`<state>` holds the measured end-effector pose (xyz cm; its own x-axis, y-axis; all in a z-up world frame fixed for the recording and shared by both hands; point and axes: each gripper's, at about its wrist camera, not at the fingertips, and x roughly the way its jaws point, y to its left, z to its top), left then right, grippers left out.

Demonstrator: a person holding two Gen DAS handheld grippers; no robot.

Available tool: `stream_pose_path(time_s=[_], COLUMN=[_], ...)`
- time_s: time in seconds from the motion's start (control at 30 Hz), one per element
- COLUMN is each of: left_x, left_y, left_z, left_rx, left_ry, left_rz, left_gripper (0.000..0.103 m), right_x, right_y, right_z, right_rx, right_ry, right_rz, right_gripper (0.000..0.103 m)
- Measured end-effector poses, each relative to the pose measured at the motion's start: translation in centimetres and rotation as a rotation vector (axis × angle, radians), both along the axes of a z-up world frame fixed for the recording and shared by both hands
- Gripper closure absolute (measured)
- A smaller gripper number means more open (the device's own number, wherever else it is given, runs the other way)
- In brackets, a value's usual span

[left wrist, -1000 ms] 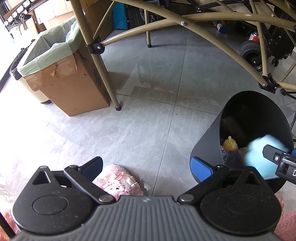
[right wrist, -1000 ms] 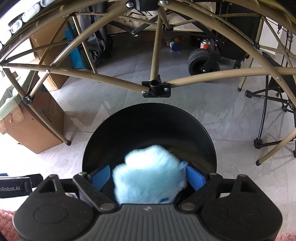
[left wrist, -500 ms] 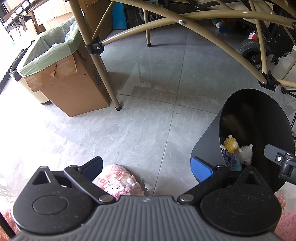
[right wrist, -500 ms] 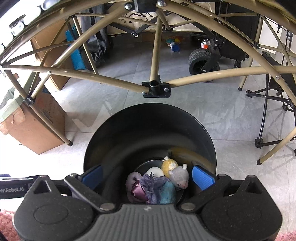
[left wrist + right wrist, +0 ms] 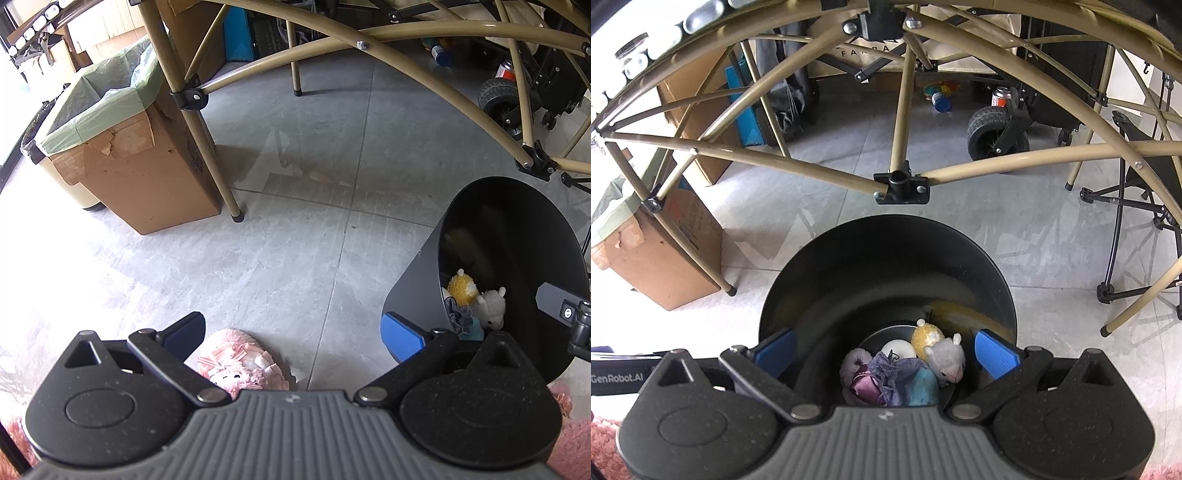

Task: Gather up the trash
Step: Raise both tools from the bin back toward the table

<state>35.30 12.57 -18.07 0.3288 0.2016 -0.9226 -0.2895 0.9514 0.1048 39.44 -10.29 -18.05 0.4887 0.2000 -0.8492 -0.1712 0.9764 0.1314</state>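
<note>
A black round bin point(image 5: 886, 258) stands on the floor; in the left wrist view its outer wall point(image 5: 417, 280) is at the right. Inside lie several soft toys: a white lamb point(image 5: 947, 356), a yellow one point(image 5: 925, 334), a purple cloth point(image 5: 886, 373) and a light blue plush point(image 5: 923, 384). My right gripper point(image 5: 884, 350) is open and empty right above the bin's mouth. My left gripper point(image 5: 291, 332) is open and empty, low over a pink plush toy point(image 5: 240, 369) on the floor, left of the bin.
A cardboard box lined with a green bag point(image 5: 122, 147) stands at the left. Tan folding-table legs point(image 5: 199, 147) and crossbars point(image 5: 901, 181) stand behind the bin. A wheeled cart point(image 5: 997, 129) and a black folding stand point(image 5: 1126, 229) are further back. A pink rug edge point(image 5: 569, 443) is near me.
My right gripper opened and let go of the light blue plush, which dropped into the bin among the other toys. The left gripper stayed over the pink toy.
</note>
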Motion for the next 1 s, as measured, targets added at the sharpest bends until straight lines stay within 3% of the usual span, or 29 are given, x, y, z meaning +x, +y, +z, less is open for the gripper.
stream_pose_path(time_s=[0.17,0.4,0.7,1.0], left_x=[-0.2,-0.8,-2.4,-3.4], left_y=[-0.1,-0.4,-1.0,-3.2], left_z=[0.2,1.8,5.8,11.2], left_rx=[-0.006,-0.017,0.038,0.063], left_ry=[-0.020,-0.113,-0.321,-0.511], left_rz=[-0.005,0.017,0.020,-0.072], left_gripper=[0.000,0.000,0.000,0.000], right_x=[-0.3,-1.2,-3.1,-4.6], right_y=[-0.1,-0.8,-2.9,-6.1], right_z=[0.5,2.7,7.7,13.9], right_rx=[0.007,0.026,0.077,0.108], right_ry=[-0.022,-0.097,-0.245,-0.443], right_rz=[0.014,0.018,0.032,0.017], right_gripper=[0.000,0.000,0.000,0.000])
